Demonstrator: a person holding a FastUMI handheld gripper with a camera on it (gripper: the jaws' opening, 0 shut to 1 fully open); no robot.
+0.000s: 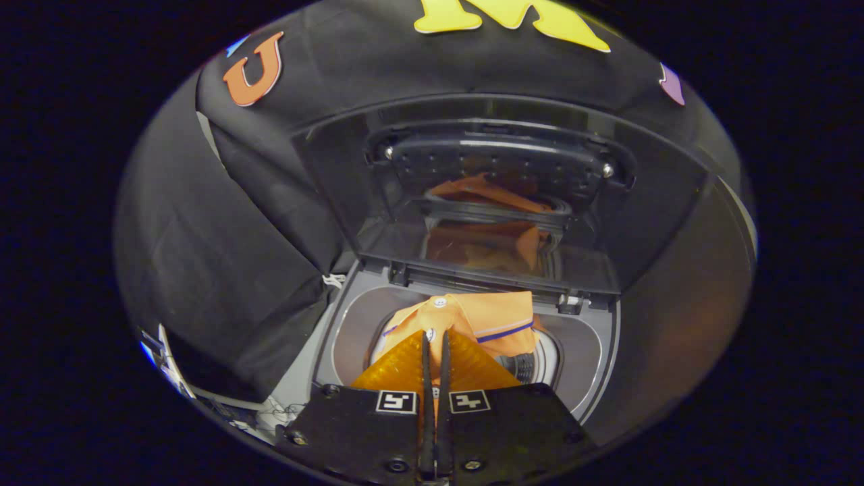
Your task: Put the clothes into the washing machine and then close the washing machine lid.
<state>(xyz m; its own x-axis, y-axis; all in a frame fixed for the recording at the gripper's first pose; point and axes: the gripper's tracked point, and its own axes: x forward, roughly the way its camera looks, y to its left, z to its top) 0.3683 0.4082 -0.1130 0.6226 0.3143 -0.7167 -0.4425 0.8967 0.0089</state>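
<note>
Dim booth, fisheye bending at edges, soft glare on raised lid [499, 202]; drum brighter

Draped, creased black cloth [223, 223] forms the booth wall behind and to the left, falling in folds toward the lower left of the frame, where a thin strip of pale surface with tangled white cords [273, 412] shows beneath its hem under dim light.

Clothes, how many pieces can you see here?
1: an orange shirt draped over the washing machine drum opening, just ahead of the gripper, whose nearly closed fingers pinch its fabric. The open lid mirrors it. More may lie hidden in the drum.
</note>
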